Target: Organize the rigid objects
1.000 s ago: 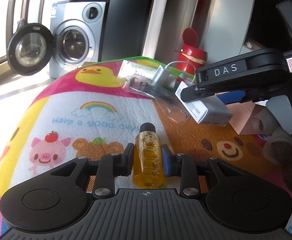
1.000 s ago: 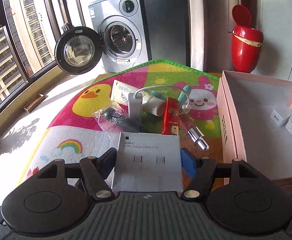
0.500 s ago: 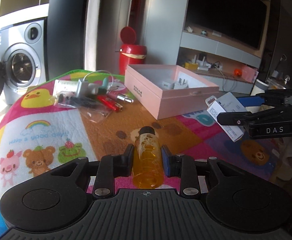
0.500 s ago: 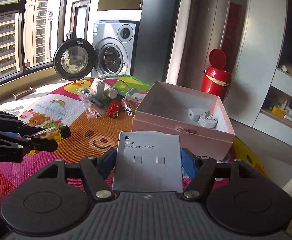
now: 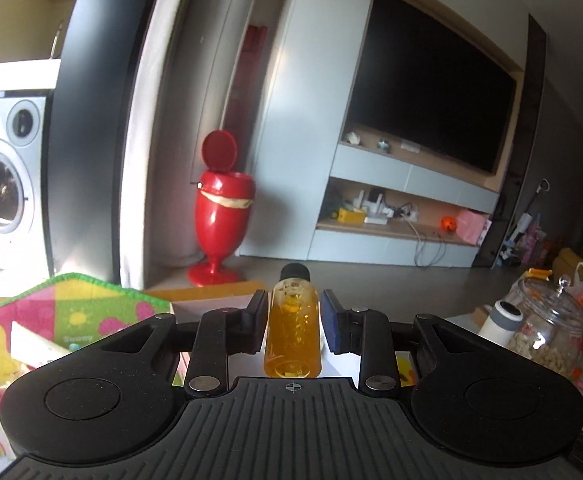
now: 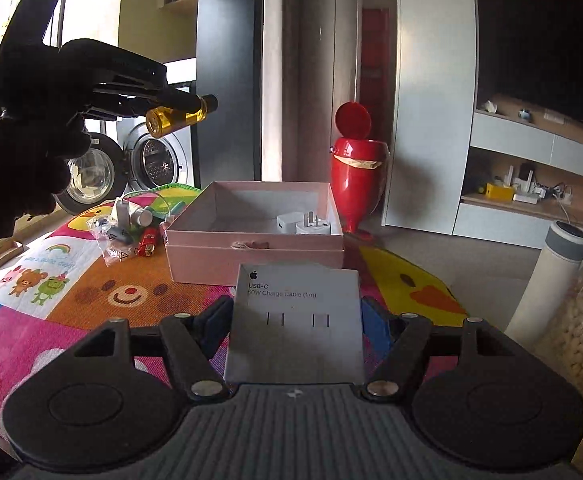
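My left gripper (image 5: 293, 322) is shut on a small amber bottle (image 5: 292, 334) with a black cap, held high in the air. From the right wrist view the same bottle (image 6: 179, 117) hangs above and to the left of the open pink box (image 6: 251, 236), carried by a gloved hand (image 6: 15, 168). My right gripper (image 6: 296, 322) is shut on a grey USB-C cable box (image 6: 296, 320), just in front of the pink box. Two white chargers (image 6: 305, 224) lie inside the pink box. Loose items (image 6: 131, 228) lie on the colourful mat (image 6: 103, 288) left of it.
A red pedestal bin (image 6: 357, 168) stands behind the pink box, and a washing machine (image 6: 153, 160) with its door open is at the back left. A white flask (image 6: 553, 276) and a glass jar of nuts (image 5: 547, 332) stand at the right.
My left gripper rose and swung right with the bottle, so the mat dropped out of its view. My right gripper moved closer to the pink box, keeping hold of the cable box.
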The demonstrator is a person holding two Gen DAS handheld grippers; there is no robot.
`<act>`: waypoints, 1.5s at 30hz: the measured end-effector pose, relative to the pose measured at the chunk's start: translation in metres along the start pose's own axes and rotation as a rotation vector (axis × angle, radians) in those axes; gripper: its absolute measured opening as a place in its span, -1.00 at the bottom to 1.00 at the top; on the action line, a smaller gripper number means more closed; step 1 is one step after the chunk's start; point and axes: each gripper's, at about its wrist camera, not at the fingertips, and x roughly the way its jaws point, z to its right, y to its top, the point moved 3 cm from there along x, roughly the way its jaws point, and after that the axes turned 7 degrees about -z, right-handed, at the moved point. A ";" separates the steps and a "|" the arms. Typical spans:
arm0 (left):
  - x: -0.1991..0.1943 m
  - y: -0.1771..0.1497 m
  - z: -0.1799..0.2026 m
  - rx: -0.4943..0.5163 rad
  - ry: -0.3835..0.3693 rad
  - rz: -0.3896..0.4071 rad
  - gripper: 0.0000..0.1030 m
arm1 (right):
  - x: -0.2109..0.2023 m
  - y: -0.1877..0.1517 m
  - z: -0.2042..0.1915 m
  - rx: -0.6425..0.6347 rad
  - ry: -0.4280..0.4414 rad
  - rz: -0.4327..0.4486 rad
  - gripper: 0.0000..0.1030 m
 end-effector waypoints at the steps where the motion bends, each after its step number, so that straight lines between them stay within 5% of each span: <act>1: 0.002 -0.006 -0.004 -0.004 0.019 0.004 -0.38 | 0.001 -0.001 0.002 0.006 -0.006 -0.005 0.34; 7: -0.027 -0.082 -0.044 -0.097 0.064 -0.105 -0.40 | 0.013 0.018 0.008 0.018 0.012 -0.010 0.34; 14: -0.067 -0.144 -0.091 -0.224 0.112 -0.195 -0.40 | 0.063 0.131 -0.015 0.035 0.133 0.029 0.34; 17: -0.075 -0.148 -0.102 -0.247 0.121 -0.186 -0.40 | 0.101 0.168 -0.035 0.012 0.217 -0.043 0.36; 20: -0.081 -0.150 -0.107 -0.239 0.172 -0.186 -0.40 | 0.126 0.179 -0.052 -0.009 0.167 -0.115 0.38; 30: -0.074 -0.156 -0.136 -0.288 0.233 -0.160 -0.40 | 0.144 0.140 -0.085 -0.102 0.154 -0.221 0.41; 40: -0.050 -0.141 -0.175 -0.324 0.195 -0.111 -0.40 | 0.204 0.185 -0.194 -0.176 0.296 -0.336 0.42; 45: -0.051 -0.125 -0.198 -0.411 0.117 -0.165 -0.40 | 0.270 0.209 -0.249 -0.308 0.250 -0.357 0.52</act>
